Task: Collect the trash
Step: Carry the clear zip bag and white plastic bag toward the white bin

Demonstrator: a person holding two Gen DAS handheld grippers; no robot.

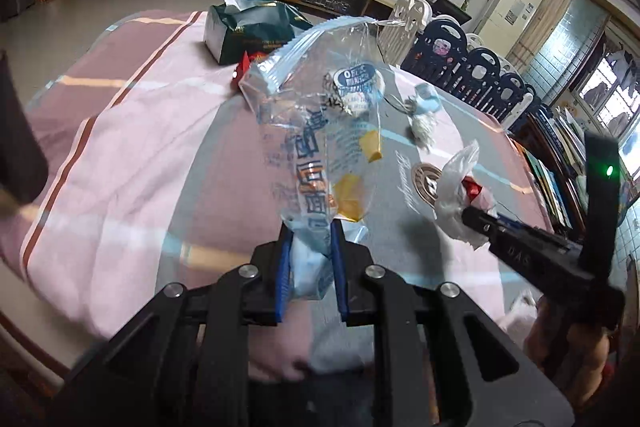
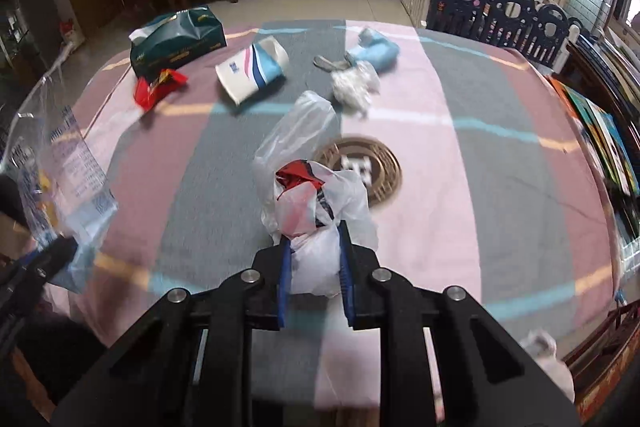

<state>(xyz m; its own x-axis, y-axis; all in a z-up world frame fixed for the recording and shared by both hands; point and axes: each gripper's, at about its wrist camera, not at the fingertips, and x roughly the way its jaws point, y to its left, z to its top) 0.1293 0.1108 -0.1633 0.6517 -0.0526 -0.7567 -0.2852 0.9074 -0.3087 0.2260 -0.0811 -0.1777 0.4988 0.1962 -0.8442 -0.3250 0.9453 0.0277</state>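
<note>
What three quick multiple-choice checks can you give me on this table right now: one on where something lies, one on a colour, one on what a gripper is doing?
1. Where does the red snack wrapper lie?
A. Just in front of the dark green tissue pack
B. On the round emblem of the cloth
C. On the floor

2. What colour are the small pieces inside the clear printed bag?
A. Green
B. Yellow
C. Purple

3. What is the right gripper doing?
A. Standing open over bare cloth
B. Clamped on a paper cup
C. Clamped on a white plastic bag

Answers:
1. A, the wrapper sits against the pack's near side in the right wrist view.
2. B, yellow bits show through the film held by the left gripper.
3. C, crumpled white plastic fills the gap between its blue pads.
</note>
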